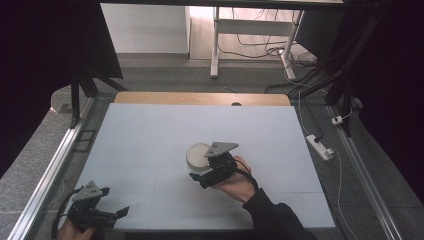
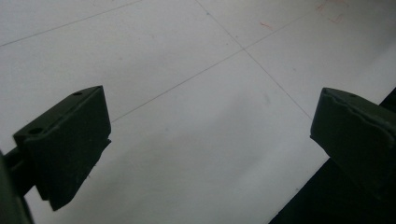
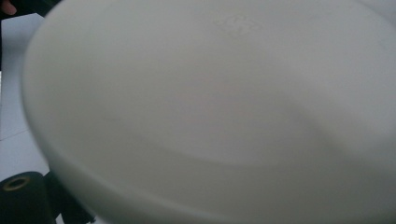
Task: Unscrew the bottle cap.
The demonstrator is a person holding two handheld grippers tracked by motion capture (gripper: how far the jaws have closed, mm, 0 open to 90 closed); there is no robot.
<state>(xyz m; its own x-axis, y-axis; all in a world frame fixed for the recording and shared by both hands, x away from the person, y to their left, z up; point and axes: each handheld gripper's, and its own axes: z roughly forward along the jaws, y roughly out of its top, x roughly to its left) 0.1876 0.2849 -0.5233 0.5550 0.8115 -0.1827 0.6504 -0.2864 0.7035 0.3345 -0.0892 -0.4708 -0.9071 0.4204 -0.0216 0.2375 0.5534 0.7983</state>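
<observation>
In the high view we are looking down on a white table (image 1: 150, 145), and near the middle of the frame the right gripper (image 1: 202, 177) is sitting against a white bowl (image 1: 196, 154). The bowl is lying just left of the grey plate on top of that gripper, slightly right of the frame's center. In the right gripper view we are seeing the bowl (image 3: 210, 107) very close, its pale inside taking up most of the frame, with one dark jaw showing at the lower left beneath its rim. The gripper is at the bowl's edge, yet we cannot tell whether its jaws are clamping the rim or merely resting beside it.

At the lower left of the high view we are finding the left gripper (image 1: 120, 212), held low near the table's front edge, well apart from the bowl. In the left gripper view its two black jaws are standing wide apart over the bare white table (image 2: 187, 93), grasping nothing.
</observation>
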